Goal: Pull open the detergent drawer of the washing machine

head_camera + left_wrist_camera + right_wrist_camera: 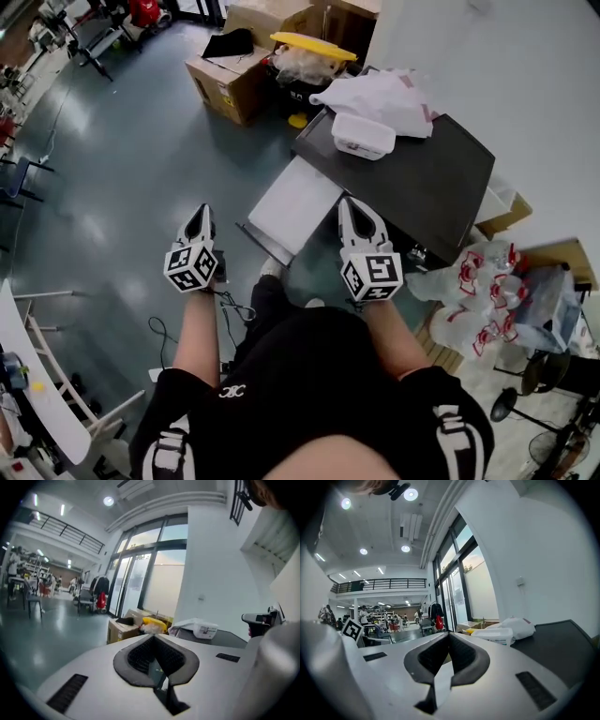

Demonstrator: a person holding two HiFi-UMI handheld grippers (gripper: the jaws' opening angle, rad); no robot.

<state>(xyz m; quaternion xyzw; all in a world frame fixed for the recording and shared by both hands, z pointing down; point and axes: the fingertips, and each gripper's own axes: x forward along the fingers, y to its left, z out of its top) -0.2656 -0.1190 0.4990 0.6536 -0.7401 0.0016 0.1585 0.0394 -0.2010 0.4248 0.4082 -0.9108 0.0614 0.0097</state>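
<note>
Left gripper: held up over the grey floor, left of the machine; jaws pressed together with nothing between them.
Right gripper: level with the left one, over the near edge of the machine's top; jaws pressed together, empty.
Washing machine: straight ahead of the person, dark top up, its white front showing between the two grippers.
Detergent drawer: cannot be made out in any view; neither pair of jaws holds any part of the machine.
On the machine top: a white tub just beside a white bag.
Beyond the machine: a cardboard box and a yellow lid.
Right of the machine: clear plastic bottles.
</note>
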